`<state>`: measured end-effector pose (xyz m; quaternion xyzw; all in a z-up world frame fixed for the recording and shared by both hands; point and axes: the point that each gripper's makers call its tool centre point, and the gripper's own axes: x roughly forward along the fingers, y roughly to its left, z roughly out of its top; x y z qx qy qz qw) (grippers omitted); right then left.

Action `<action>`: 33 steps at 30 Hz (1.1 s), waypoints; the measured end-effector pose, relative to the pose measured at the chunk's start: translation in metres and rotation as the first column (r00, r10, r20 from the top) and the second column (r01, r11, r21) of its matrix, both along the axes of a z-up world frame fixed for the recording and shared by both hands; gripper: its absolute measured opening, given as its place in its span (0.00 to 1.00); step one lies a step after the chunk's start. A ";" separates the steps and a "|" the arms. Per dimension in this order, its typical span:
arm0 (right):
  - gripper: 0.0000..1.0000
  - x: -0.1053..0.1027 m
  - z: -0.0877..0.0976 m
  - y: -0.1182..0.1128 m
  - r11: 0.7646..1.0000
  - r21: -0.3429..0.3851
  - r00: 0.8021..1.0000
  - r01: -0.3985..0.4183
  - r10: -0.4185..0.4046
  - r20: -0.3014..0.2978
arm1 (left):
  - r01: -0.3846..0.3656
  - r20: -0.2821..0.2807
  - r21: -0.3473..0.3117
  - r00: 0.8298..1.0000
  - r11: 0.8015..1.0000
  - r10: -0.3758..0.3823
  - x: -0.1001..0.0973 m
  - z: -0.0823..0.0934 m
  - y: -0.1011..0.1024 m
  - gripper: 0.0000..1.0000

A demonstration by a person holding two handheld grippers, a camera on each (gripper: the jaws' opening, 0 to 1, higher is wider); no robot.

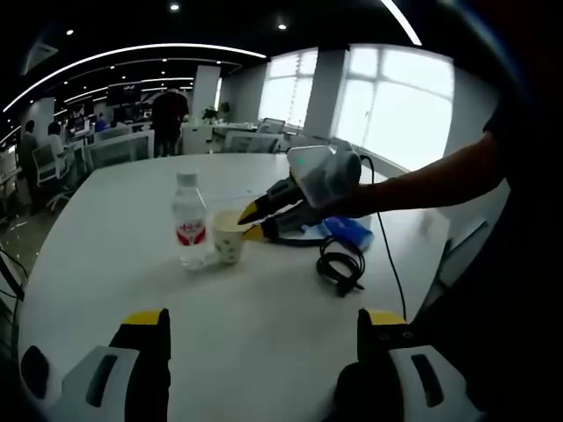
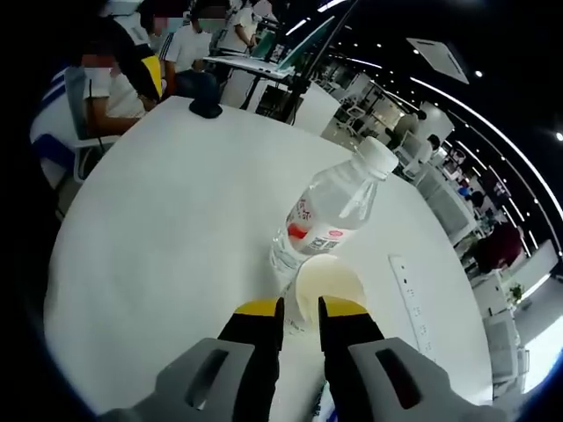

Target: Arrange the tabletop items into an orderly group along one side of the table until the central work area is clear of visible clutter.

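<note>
Mid-task, with most of the tidying left to do. White table [image 1: 106, 229] not tidy yet: paper cup [image 1: 229, 236] and water bottle [image 1: 188, 218] standing close together near the middle, cup just beside the bottle. Blue packet [image 1: 350, 232] and coiled black cable [image 1: 341, 264] lying a little way off, nearer the table edge. Small dark thing [image 2: 206, 109] far across the table, too small to name.

Right gripper [image 2: 299, 309] at the cup, jaws nearly closed, pinching the near rim of the cup between them. Cup tilted a bit, seen open-mouthed in the right gripper view. Left gripper [image 1: 262, 327] low over bare table, jaws wide apart, holding nothing.

Likely next: cup to the side, then bottle, packet and cable lined up there too.
</note>
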<state>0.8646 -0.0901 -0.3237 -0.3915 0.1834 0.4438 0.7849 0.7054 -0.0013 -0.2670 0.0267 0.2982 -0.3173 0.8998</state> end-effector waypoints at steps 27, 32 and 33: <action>0.67 -0.043 0.029 -0.095 0.826 0.334 0.888 0.454 -0.388 -0.248 | 0.046 0.047 -0.017 0.998 0.999 -0.045 0.031 0.006 -0.030 0.94; 0.74 -0.053 0.037 -0.120 0.771 0.367 0.852 0.521 -0.445 -0.276 | 0.052 0.056 -0.033 0.997 0.998 -0.050 0.040 0.008 -0.040 0.97; 0.75 -0.055 0.041 -0.126 0.756 0.378 0.845 0.534 -0.460 -0.274 | 0.056 0.056 -0.034 0.997 0.998 -0.054 0.041 0.009 -0.042 0.97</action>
